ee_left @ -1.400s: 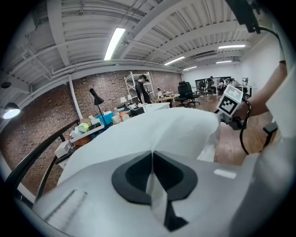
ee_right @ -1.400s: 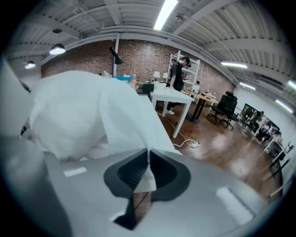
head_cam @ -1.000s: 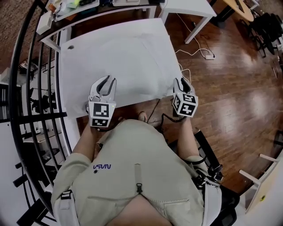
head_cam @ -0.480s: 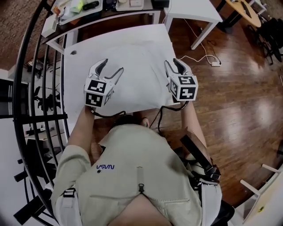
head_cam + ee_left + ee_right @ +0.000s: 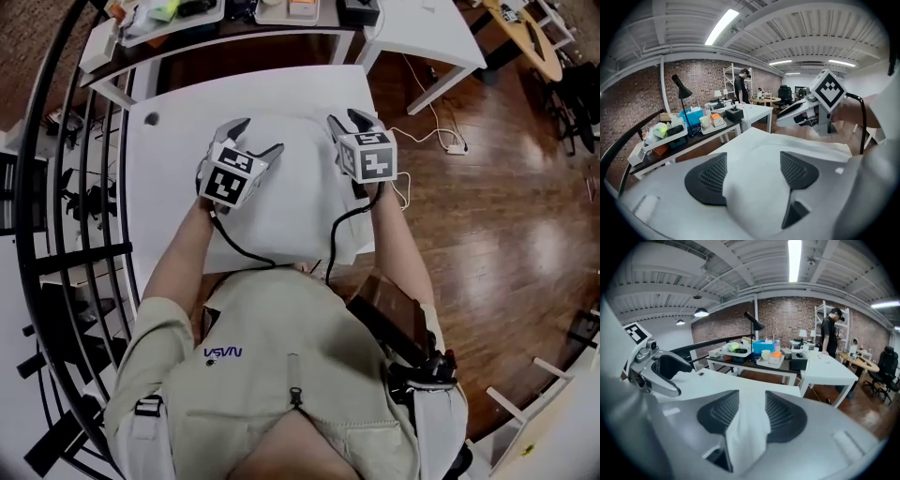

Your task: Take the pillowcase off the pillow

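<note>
Head view, largest to smallest. A brown wooden floor [image 5: 497,234] fills the right half of the frame. A white table [image 5: 164,178] occupies the upper centre. The person [image 5: 281,375], in a beige shirt, takes up the lower centre, with both forearms reaching up the frame over the table. A black railing [image 5: 56,216] curves down the left edge. The pillow [image 5: 300,192], white and in its pillowcase [image 5: 754,187], lies on the middle of the table, under and between the two grippers. A cluttered side table [image 5: 178,19] runs along the top edge, with a smaller white table [image 5: 422,28] to its right.

The left gripper [image 5: 258,136] is over the upper left part of the pillow. Its jaws have just been opening and stand wide apart. White pillowcase cloth lies between the pads [image 5: 705,180] and reaches their inner edges, but it looks loose rather than pinched.

The right gripper [image 5: 347,117] is over the upper right part of the pillow. Its jaws have just been opening a little, but the gap is narrow. A bunched fold of the pillowcase fills the gap and touches both pads [image 5: 785,416].

A black cable [image 5: 239,248] trails from each gripper down towards the person. In the gripper views a desk lamp [image 5: 682,91] stands on the side table, and a second person [image 5: 829,333] stands far back.
</note>
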A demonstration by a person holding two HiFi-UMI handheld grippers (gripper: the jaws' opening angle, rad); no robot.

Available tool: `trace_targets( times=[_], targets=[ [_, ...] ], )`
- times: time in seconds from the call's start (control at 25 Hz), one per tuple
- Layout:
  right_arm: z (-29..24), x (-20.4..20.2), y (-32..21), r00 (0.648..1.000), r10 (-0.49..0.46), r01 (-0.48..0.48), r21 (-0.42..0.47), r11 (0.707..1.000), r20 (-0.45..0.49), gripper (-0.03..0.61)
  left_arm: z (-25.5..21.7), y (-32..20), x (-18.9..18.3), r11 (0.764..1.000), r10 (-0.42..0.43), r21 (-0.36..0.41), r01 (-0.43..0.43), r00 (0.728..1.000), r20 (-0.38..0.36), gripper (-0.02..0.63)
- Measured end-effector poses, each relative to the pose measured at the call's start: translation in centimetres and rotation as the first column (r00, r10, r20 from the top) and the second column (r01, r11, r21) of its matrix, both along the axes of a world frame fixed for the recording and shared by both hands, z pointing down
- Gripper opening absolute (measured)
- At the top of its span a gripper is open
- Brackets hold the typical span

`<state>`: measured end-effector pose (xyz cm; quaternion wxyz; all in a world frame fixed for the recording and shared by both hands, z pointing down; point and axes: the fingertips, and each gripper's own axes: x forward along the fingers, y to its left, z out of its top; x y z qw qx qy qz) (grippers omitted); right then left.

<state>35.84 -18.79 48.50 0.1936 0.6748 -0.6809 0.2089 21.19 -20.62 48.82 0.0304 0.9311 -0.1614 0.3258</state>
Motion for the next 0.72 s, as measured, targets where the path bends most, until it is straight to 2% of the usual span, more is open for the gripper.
trace_targets(
  times=[0.16, 0.36, 0.56, 0.6, 0.72],
  targets=[
    [3.0, -0.3, -2.1, 1.0, -0.017, 0.016, -0.096, 0.995, -0.004, 0.17, 2.1, -0.1, 0.4, 0.998, 0.019, -0.065, -0.017, 0.999, 0.038, 0.367],
    [6.6, -0.3, -1.9, 1.0, -0.017, 0.016, -0.202, 0.979, -0.004, 0.173, 5.2, 1.0, 0.2, 0.992, 0.047, -0.117, -0.035, 0.994, 0.095, 0.334],
    [8.6, -0.8, -0.8, 1.0, 0.003, 0.001, -0.256, 0.967, 0.015, 0.173, 7.0, 3.0, -0.4, 0.983, 0.113, -0.16, -0.086, 0.979, 0.169, 0.218],
    [8.8, -0.9, -0.6, 1.0, 0.0, 0.003, -0.262, 0.965, 0.013, 0.161, 7.2, 3.3, -0.5, 0.983, 0.123, -0.156, -0.095, 0.977, 0.176, 0.188],
    [8.8, -1.3, 0.0, 1.0, -0.015, 0.009, -0.267, 0.964, -0.02, 0.063, 6.9, 4.1, -0.7, 0.989, 0.131, -0.094, -0.116, 0.976, 0.172, 0.094]
  ],
)
